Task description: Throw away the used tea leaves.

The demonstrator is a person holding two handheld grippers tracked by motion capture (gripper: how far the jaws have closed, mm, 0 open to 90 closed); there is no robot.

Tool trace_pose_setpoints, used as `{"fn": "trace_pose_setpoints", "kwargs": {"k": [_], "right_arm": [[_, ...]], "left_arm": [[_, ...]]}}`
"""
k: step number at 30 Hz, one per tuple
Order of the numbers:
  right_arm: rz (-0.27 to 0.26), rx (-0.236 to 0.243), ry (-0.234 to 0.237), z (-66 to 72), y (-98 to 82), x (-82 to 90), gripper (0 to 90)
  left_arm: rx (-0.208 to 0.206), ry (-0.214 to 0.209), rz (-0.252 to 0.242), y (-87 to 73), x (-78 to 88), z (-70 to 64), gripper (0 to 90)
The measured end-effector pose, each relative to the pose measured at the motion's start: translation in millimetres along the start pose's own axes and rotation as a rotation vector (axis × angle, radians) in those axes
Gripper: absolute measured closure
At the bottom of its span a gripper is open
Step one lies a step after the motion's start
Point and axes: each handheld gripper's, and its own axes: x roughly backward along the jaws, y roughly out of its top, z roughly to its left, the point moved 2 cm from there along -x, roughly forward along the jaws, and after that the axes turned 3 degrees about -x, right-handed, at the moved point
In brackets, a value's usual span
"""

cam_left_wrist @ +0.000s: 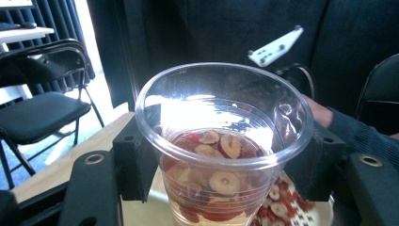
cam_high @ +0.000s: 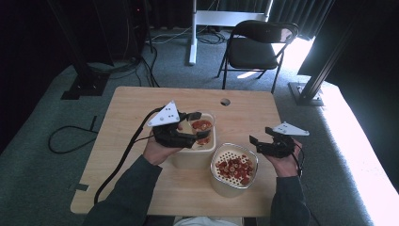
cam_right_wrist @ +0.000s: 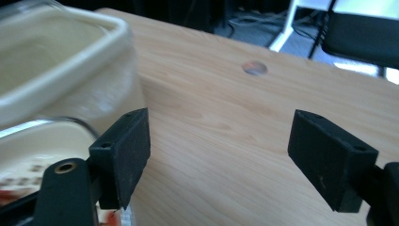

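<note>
Above cream tub (cam_high: 193,155), left gripper (cam_left_wrist: 221,160) pinching clear plastic cup (cam_left_wrist: 221,141): upright, holding red-skinned fruit slices with pale centres in liquid. Right gripper (cam_right_wrist: 219,150) spread, nothing between, over worktop (cam_right_wrist: 211,117).

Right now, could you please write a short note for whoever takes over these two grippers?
Left gripper: shut on the clear plastic cup, held upright above the table; the cup holds liquid with red fruit slices.
Right gripper: open, nothing between its jaws, raised beside the strainer.
Things: the strainer sits in its tub at the front, with fruit slices already in it; the cream tub stands just behind it, under the cup.
Done: cup picked up.
Left: probably pouring the cup through the strainer, then setting it down.
</note>
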Motion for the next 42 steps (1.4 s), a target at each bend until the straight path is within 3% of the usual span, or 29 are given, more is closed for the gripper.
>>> {"fn": "trace_pose_setpoints", "kwargs": {"k": [10,17,23,35,42], "right_arm": [[-0.037,0.073,0.137,36.1,18.0,9.4,19.7],[-0.052,0.124,0.239,62.0,22.3,-2.3,22.6],[-0.106,0.162,0.313,83.1,32.5,-10.7,25.5],[-0.119,0.131,0.401,88.6,46.5,-34.0,32.0],[-0.116,0.135,0.423,93.1,50.4,-40.9,37.8]], "left_arm": [[0.018,0.005,-0.025,3.7,-31.0,11.7,35.8],[0.015,0.023,0.002,2.0,-46.3,17.6,35.7],[0.016,0.012,0.001,3.8,-51.6,14.3,35.7],[0.029,0.0,0.004,2.7,-54.7,13.2,35.7],[0.034,-0.004,-0.004,3.2,-55.7,12.0,35.7]]}}
